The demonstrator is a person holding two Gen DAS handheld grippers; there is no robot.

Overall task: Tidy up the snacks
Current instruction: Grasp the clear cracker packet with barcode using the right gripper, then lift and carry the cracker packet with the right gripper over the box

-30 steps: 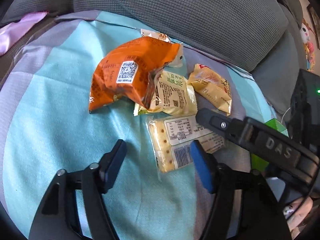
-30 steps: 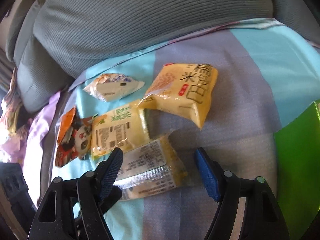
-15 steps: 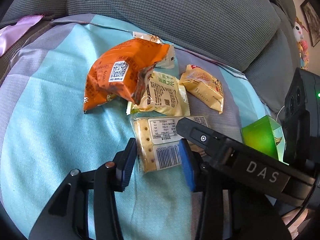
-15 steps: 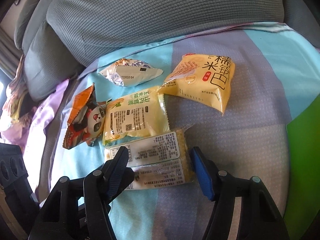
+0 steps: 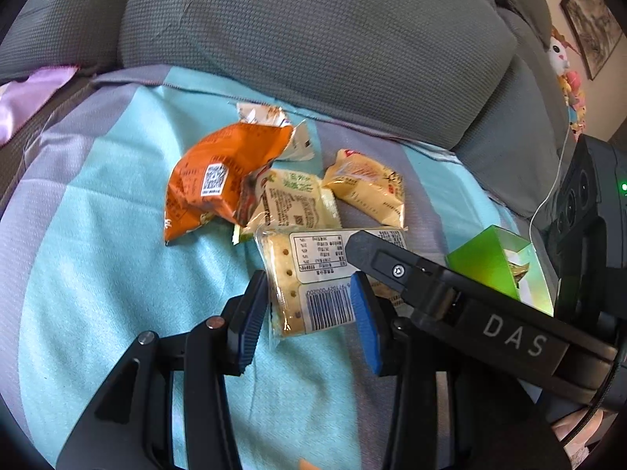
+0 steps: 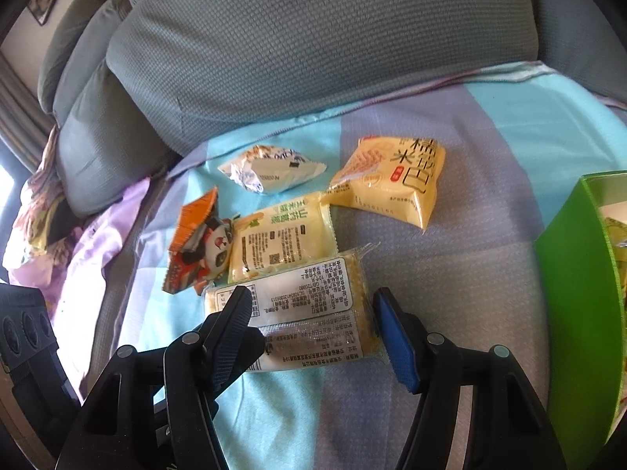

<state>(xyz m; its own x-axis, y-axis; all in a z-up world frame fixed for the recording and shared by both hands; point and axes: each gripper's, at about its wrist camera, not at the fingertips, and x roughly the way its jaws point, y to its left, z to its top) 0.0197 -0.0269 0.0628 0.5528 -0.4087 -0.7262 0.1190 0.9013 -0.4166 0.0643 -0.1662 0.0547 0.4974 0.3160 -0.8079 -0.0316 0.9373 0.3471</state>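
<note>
Several snack packs lie on a blue and grey sofa cover. A clear cracker pack (image 5: 313,278) (image 6: 309,313) lies nearest. My left gripper (image 5: 309,313) is open, its jaws on either side of the pack's near end. My right gripper (image 6: 313,325) is open too and straddles the same pack from the other side; its black body crosses the left wrist view. Behind lie an orange panda pack (image 5: 219,180) (image 6: 200,246), a pale yellow-green pack (image 5: 298,199) (image 6: 282,243), a yellow rice-cracker pack (image 5: 368,192) (image 6: 395,180) and a white pack (image 6: 270,168).
A green open box (image 5: 497,266) (image 6: 580,297) stands at the right with a snack inside. Grey sofa cushions (image 6: 313,47) rise right behind the packs. Purple cloth (image 6: 90,243) lies at the left.
Both grippers have moved in toward the cracker pack. The left jaws narrowed from wide open and now flank its end; the right jaws now bracket it.
</note>
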